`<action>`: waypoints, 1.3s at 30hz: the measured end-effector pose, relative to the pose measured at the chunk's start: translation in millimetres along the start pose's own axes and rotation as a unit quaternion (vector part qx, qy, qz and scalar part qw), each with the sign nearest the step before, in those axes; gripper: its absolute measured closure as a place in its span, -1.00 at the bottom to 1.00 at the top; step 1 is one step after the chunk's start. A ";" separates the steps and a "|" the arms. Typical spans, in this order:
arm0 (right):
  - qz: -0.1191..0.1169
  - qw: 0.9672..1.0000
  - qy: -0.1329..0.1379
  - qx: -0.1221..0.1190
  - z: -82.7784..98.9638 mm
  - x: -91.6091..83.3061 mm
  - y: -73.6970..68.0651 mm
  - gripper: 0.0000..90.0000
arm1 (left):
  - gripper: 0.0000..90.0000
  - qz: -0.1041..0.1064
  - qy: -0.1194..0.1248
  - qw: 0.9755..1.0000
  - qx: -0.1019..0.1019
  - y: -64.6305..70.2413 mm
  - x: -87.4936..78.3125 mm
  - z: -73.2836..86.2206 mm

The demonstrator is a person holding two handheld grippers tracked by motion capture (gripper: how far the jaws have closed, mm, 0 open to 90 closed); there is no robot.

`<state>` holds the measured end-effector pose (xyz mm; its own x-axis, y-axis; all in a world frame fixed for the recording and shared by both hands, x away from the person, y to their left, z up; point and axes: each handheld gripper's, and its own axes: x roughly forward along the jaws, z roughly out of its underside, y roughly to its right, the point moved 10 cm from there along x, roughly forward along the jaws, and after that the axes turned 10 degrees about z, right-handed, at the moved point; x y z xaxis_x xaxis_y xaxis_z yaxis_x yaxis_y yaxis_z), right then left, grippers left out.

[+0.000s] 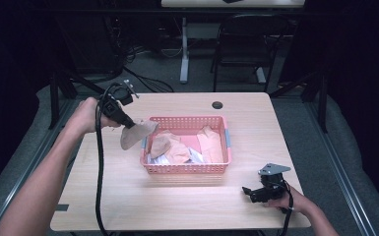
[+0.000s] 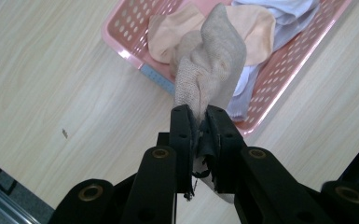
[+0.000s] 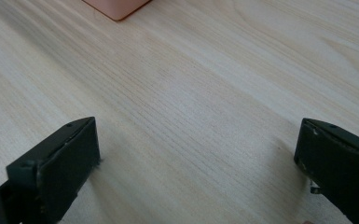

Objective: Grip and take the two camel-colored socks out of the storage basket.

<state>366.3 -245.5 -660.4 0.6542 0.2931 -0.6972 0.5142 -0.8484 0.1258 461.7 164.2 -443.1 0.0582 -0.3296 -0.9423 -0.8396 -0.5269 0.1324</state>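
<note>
Beige sock hangs pinched in our left gripper, jaws clenched on its cuff, above worktop by left rim of pink basket. Basket sits mid-worktop, holding more beige and white garments. Our right gripper rests near worktop's front right corner, jaws spread wide, nothing between them.

I see my left gripper pinching a beige sock just over the left rim of the pink basket; my right gripper rests on the table right of the basket's near corner.
</note>
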 end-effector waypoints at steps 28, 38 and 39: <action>0.001 1.000 -0.002 -0.002 0.2 -0.3 0.3 -1.00 | 0.81 -0.016 -0.014 0.997 -0.072 -35.1 -8.3 72.1; 0.000 1.000 -0.001 0.000 0.0 -0.4 -0.1 -1.00 | 0.81 -0.012 -0.024 0.995 -0.098 -47.9 6.3 92.0; 0.000 1.000 -0.002 0.000 0.1 -0.4 0.0 -1.00 | 0.81 -0.016 -0.027 0.994 -0.102 -49.7 8.1 94.1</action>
<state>366.0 -245.6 -660.2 0.6528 0.2913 -0.6993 0.5138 -0.8486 0.1262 453.1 261.4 -486.1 0.0496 -0.2715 -0.9612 -0.7097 -0.6867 0.1573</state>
